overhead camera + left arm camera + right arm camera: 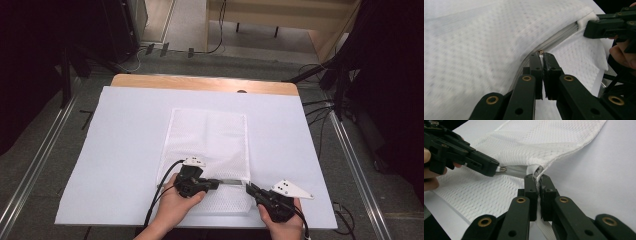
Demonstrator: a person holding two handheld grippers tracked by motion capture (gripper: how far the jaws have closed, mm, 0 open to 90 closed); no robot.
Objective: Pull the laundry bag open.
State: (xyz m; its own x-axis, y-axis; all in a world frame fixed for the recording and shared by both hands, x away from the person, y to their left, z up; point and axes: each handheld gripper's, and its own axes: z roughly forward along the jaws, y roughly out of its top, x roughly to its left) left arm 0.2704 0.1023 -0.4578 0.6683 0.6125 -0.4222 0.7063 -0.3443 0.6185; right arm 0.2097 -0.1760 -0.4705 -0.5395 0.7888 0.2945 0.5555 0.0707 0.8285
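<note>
High view showed left gripper (216, 184) pinching zip pull (540, 52), right gripper (251, 189) pinching soft, light mesh bag's (210, 135) near-right corner.

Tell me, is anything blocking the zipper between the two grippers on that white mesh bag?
Nothing visible does. The left gripper is shut on the zipper pull, and the right gripper is shut on the edge of the mesh bag at the zipper's end. Between them only the bare grey zipper track shows.
</note>
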